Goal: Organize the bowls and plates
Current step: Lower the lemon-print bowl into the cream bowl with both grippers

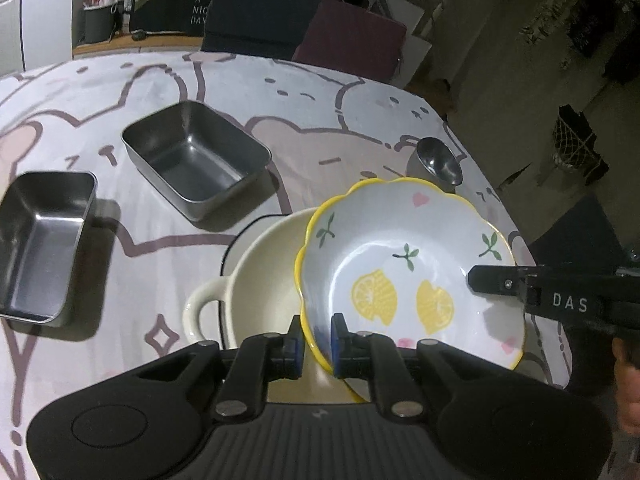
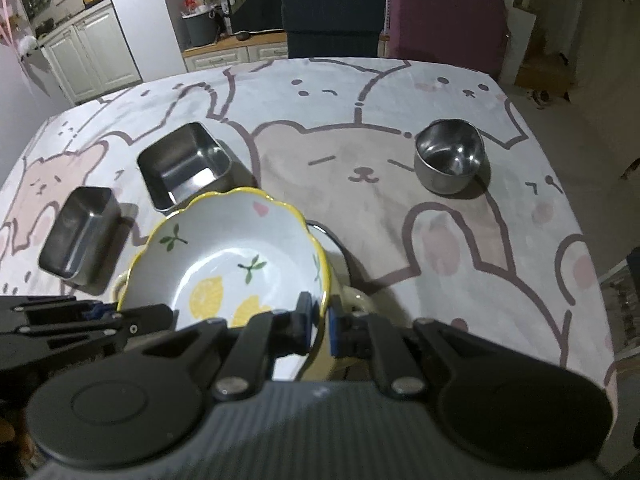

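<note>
On the table (image 2: 400, 208), covered with a bear-print cloth, a cream handled pot (image 1: 256, 280) sits under the tilted lemon-print bowl (image 1: 400, 256). Left gripper (image 1: 316, 338) clamps the bowl rim at 6 o'clock in its view; right gripper (image 2: 322, 322) is clenched on the opposite rim. Two steel rectangular trays (image 1: 196, 156) lie at 10 o'clock. A steel cup (image 2: 448, 156) stands at 2 o'clock.

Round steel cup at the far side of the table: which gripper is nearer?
Right. The right gripper, clamped on the lemon-print bowl's rim, sits on the round steel cup's side; the left gripper grips the opposite rim, farther off.
</note>
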Demonstrator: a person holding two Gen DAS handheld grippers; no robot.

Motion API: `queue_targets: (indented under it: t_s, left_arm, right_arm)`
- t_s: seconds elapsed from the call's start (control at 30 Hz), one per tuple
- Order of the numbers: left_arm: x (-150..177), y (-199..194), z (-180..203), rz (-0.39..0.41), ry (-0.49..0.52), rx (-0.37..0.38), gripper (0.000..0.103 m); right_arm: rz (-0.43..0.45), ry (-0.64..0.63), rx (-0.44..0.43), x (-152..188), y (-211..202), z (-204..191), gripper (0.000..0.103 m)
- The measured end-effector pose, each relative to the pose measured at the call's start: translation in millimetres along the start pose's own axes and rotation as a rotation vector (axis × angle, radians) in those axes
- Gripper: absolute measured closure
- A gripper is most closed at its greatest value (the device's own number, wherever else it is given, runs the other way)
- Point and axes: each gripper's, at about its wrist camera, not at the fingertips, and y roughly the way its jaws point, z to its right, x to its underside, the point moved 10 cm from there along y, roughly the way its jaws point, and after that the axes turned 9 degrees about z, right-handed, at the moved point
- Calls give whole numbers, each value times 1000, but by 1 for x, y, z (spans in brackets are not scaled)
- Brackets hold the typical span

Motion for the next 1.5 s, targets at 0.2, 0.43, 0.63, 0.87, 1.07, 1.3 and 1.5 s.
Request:
queue_targets:
  t_s: [0.2, 0.43, 0.63, 0.87, 1.07, 1.3, 1.5]
  left_arm:
    - [6, 13, -1, -21, -5, -6, 87]
    - [15, 25, -3, -47, 9, -29, 84]
    - [19, 31, 0, -62, 36, -36, 82]
    - [20, 36, 6, -69, 91, -48, 80]
    - [20, 36, 6, -67, 122, -55, 79]
    - [19, 34, 4, -75, 136, -41, 80]
    - [16, 25, 3, -63, 138, -25, 80]
  right_arm:
    - [-19, -30, 36, 0, 7, 2, 94]
    - [-40, -103, 77, 4, 17, -2, 94]
    - [-60, -128, 101, 6, 22, -2, 94]
    - [-68, -142, 118, 7, 26, 0, 94]
    - [-62, -181, 131, 8, 27, -3, 94]
    - [-38, -228, 142, 6, 24, -10, 94]
    - [-38, -228, 135, 5, 24, -10, 94]
